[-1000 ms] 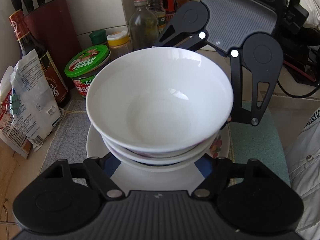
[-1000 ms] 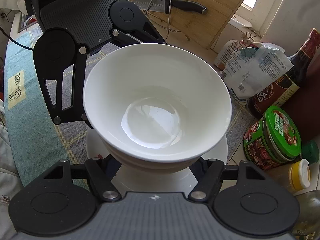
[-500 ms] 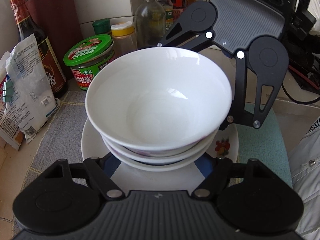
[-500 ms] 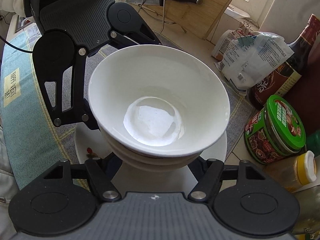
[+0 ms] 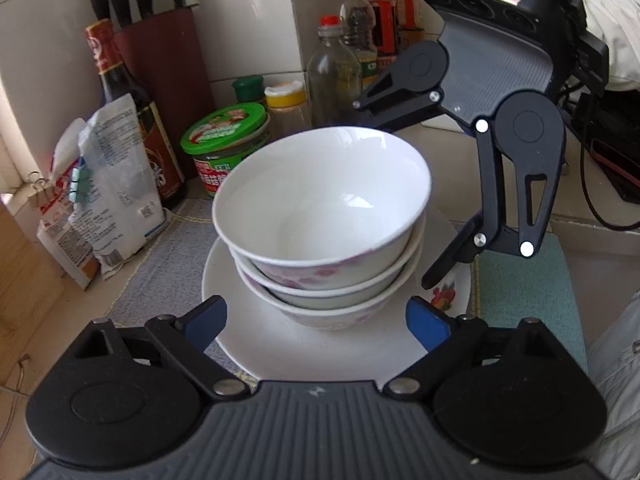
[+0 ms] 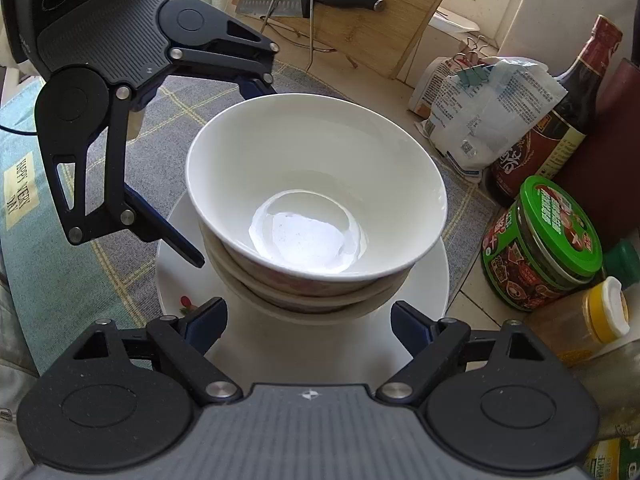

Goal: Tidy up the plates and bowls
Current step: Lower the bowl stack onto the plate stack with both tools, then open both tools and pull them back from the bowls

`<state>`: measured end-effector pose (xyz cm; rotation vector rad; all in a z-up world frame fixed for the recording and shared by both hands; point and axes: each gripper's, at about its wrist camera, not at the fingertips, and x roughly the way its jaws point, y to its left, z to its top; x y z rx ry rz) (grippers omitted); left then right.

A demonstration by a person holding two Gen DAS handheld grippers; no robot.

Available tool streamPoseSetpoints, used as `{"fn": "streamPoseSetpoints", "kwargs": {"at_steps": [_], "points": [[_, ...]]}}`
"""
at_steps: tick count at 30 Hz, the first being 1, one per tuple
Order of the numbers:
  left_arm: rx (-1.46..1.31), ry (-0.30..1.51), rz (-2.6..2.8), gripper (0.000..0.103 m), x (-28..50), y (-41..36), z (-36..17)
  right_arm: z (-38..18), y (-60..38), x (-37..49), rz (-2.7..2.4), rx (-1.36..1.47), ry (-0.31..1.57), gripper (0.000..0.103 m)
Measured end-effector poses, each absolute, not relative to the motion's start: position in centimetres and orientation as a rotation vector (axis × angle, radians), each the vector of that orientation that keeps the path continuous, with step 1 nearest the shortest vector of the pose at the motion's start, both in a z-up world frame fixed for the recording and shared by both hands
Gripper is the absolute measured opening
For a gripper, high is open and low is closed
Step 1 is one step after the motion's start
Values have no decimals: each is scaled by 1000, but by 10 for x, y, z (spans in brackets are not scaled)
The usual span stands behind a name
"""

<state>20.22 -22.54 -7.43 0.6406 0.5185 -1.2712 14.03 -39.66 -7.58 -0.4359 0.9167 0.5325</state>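
Three white bowls (image 5: 320, 216) nested on plate (image 5: 280, 344).

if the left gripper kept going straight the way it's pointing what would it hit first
Most likely the stack of bowls on the plate. The left gripper, its fingers having just opened, points down at the stack's lowest bowl with nothing between. Depth is hard to judge, so the plate could come first.

Two wrist fisheyes, opposite sides of one bowl stack (image 5: 320, 220).
Each looks down steeply, close in, over its own fingers; both share stack, plate (image 6: 436, 276), green-lidded jar (image 5: 224, 128) & opposing gripper.
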Motion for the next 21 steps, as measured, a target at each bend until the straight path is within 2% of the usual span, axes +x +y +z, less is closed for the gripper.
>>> {"fn": "streamPoseSetpoints", "kwargs": {"at_steps": [2,4,8,14,21], "points": [[584,450,-1210,96,194,-211,-61,-71,-393,133,487,-419,922,94],[527,379,-1137,102,186,-195,-46,-64,-387,124,410,-408,923,99],[450,316,-1044,103,169,-172,-23,-47,-372,110,274,-306,936,102],[382,364,-975,103,140,-143,-19,-19,-340,77,-24,-81,888,103],[329,512,-788,103,109,-114,1,-18,-306,25,-309,160,887,103]]}}
